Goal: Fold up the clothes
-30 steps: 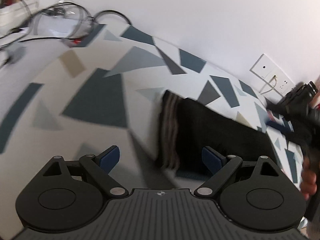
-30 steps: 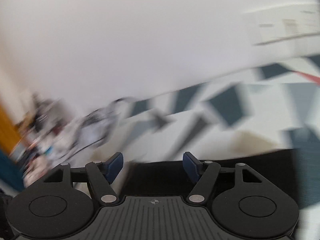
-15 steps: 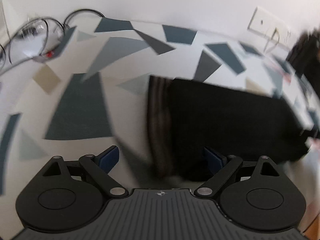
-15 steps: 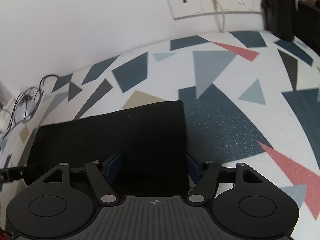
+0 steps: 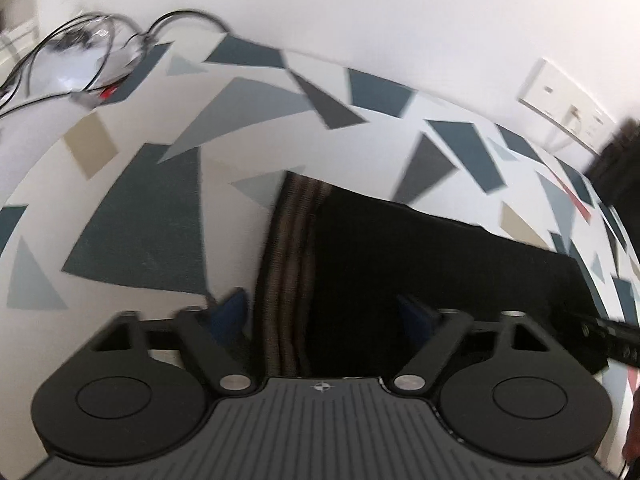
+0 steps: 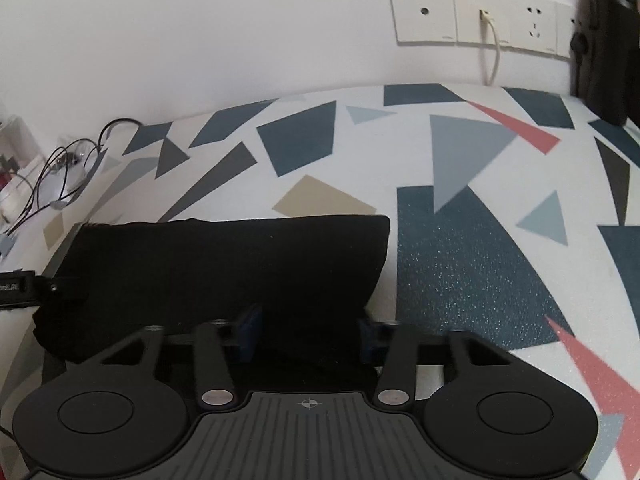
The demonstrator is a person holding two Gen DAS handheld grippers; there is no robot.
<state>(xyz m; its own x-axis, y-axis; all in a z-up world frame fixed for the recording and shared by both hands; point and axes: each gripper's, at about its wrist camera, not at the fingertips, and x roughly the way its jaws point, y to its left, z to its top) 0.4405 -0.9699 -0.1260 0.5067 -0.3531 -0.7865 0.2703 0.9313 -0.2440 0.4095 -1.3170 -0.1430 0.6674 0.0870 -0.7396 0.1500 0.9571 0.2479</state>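
I saw the patterned surface (image 6: 460, 264) first, white with grey, blue, tan and red shards, running back to a white wall (image 6: 220, 32). On it lay the black garment (image 6: 224, 264), folded into a flat, wide rectangle, its long far edge roughly parallel to the wall edge of the surface and set well in from it. From my right wrist view its right end was a soft rounded fold, and its near part dropped under my gripper. From my left wrist view the left end of the black garment (image 5: 432, 264) showed a band of brown and grey ribbing (image 5: 292, 264), several stripes running front to back, blurred by motion.

My right gripper (image 6: 307, 338) sat low over the near right corner of the cloth, jaws apart, blue pads on either side of dark fabric; I could not tell whether they touched it. My left gripper (image 5: 320, 312) was over the near left end, jaws wide apart, the ribbing lying between the pads.

The outlet plate (image 6: 480, 16) sat on the wall past the far right of the surface, a pale cord hanging from it. A tangle of cables (image 5: 92, 52) lay at the far left corner.
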